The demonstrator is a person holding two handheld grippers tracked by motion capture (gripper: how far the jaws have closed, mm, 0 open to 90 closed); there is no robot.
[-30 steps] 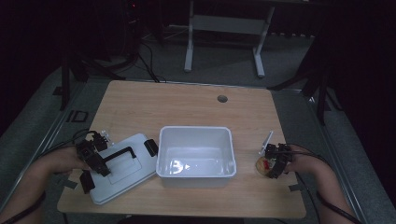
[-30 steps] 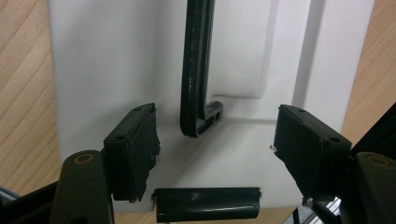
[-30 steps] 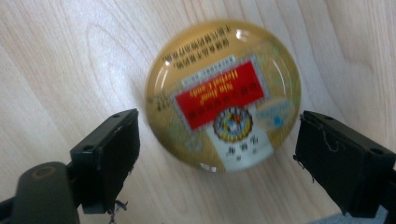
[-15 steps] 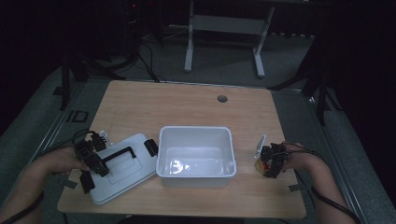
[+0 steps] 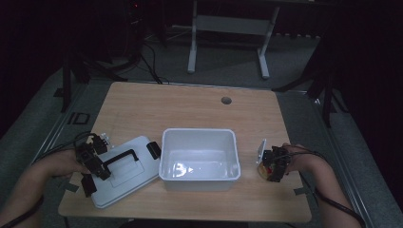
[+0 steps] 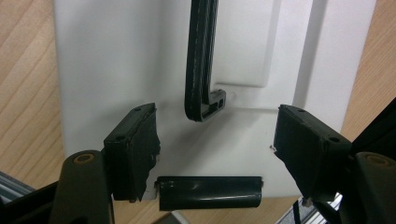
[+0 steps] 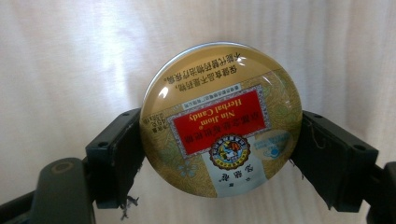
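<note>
One round candy tin [image 7: 219,119] sits pinched between the pads of your right gripper [image 5: 274,164], its gold face and red label turned to the camera on that gripper, the jaws pressing its rim from both sides. It hangs low over the wooden table [image 5: 190,107], just beside the right wall of the white bin [image 5: 198,159], outside it. A small pale card or packet [image 5: 262,149] stands at the tin's far side, between it and the bin; what it is cannot be made out.

On the other side of the bin lies the white lid [image 5: 124,173], flat on the table and touching the bin's left wall, its black handle [image 6: 201,60] up and a black latch [image 6: 210,192] at the near edge. Your left gripper [image 6: 217,149] hangs over that lid with its jaws spread, one to each side of the handle's end, touching nothing.

By the look of it you are at the loading step: the tin gripped, the bin open and bare inside. The next move likely calls for a lift clear of the bin's right rim, a short carry leftward over the hollow, then a low release so the tin does not roll. After that, the lid's handle waits for your left jaws.
</note>
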